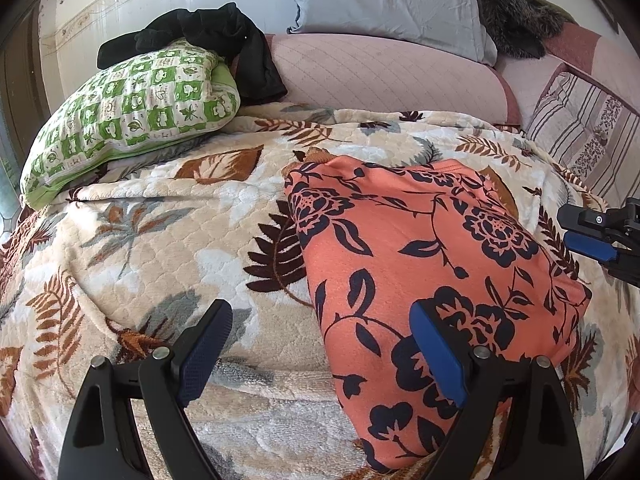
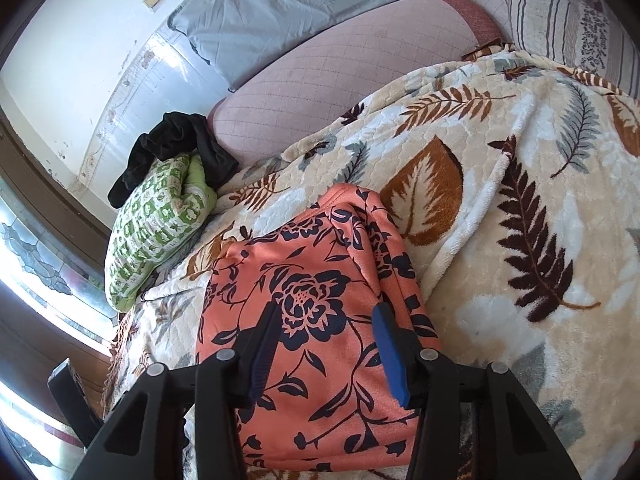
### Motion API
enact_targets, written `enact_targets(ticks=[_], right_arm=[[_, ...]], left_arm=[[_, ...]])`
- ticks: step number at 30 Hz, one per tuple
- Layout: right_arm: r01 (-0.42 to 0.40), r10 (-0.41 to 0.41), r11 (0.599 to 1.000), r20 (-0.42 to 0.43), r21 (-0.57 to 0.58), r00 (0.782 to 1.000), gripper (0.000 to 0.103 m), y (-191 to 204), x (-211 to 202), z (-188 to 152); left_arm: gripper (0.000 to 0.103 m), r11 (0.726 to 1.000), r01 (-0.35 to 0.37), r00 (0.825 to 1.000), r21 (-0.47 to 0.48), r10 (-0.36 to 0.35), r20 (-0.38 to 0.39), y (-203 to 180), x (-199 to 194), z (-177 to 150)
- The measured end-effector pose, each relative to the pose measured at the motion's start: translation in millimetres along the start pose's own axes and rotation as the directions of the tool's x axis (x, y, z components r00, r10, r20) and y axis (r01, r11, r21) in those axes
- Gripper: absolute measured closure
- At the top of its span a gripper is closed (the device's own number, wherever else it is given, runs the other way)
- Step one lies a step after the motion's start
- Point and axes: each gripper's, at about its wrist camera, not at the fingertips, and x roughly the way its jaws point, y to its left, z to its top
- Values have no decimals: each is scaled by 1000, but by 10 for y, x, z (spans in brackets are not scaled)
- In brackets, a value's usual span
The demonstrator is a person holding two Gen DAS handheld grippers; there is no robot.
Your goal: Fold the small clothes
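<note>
An orange garment with a dark flower print [image 1: 420, 240] lies folded into a rough rectangle on the leaf-patterned blanket [image 1: 160, 240]. My left gripper [image 1: 322, 312] stands wide open over the garment's near left edge. Its right pad is above the cloth and its left pad is above the blanket. In the right wrist view, my right gripper [image 2: 328, 309] hovers over the garment [image 2: 312, 280] with its jaws partly apart. The cloth lies flat beneath them, not pinched. The right gripper [image 1: 564, 225] also shows at the garment's right side in the left wrist view.
A green checked pillow [image 1: 132, 108] with a black garment [image 1: 224, 36] on it lies at the back left. Behind are a pink quilted cushion [image 1: 380, 72], a grey pillow [image 1: 384, 0] and a striped pillow [image 1: 584, 128]. The blanket [image 2: 520, 160] spreads to the right.
</note>
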Motion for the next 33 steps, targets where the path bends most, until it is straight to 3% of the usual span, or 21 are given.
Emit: enact_targets(ticks=[8,11,14,26,29,33], right_arm=[[-10,8,1000,-52,-24,999,57,65,107,-61],[-1,-1,1000,-104,-17,995,57,53,213,-105],[56,-59,998,-191,-20,980,59,11,393,-180],[-16,18,1000,-76,20,997,57,16,134,-64],[-40,42,999,-75,29,996,44,41,132,-45],[-38,38,999,-56,5,998,43,105,93,-48]], left_arm=[[13,1000,2,1000,2,-2,-6,-9,10,-4],[13,1000,3,1000,7,-3,-10,-21,23,-12],[13,1000,6,1000,15,-6,-23,-29,51,-28],[13,1000,7,1000,16,-7,-20,-22,38,-28],[13,1000,11,1000,12,-11,-17,-18,27,-21],[13,1000,11,1000,10,-11,-10,-11,4,-12]])
